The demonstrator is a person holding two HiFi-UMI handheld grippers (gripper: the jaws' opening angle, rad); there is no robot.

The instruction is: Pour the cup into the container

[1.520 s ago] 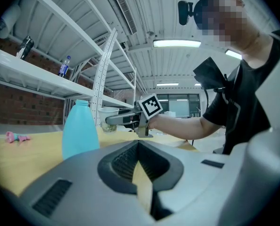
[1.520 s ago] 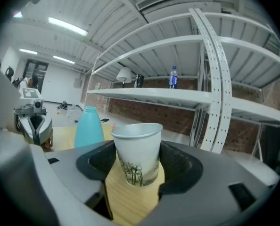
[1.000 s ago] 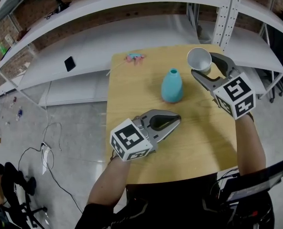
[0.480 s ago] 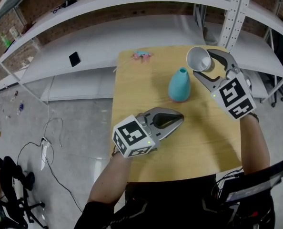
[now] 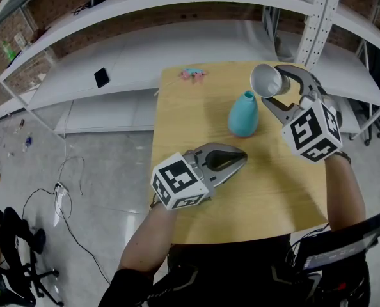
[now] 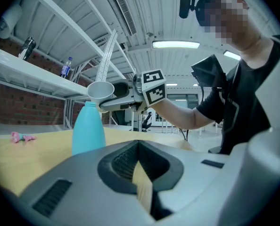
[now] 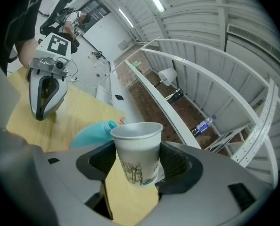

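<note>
Jaws of right gripper [image 5: 274,89] clenched white paper cup [image 5: 264,80], tipped toward teal narrow-necked container [image 5: 244,114] to pour. Meanwhile left gripper [image 5: 238,160] idled over wooden bench [image 5: 190,126], jaws together, empty.

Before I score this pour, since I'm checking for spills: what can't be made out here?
Cup contents: head view, interior too small and pale; right gripper view, its own wall hides it.
Container fill level: opaque wall and narrow mouth, every view.
Pink thing at the table far edge: too small to identify, head and left gripper views.
</note>
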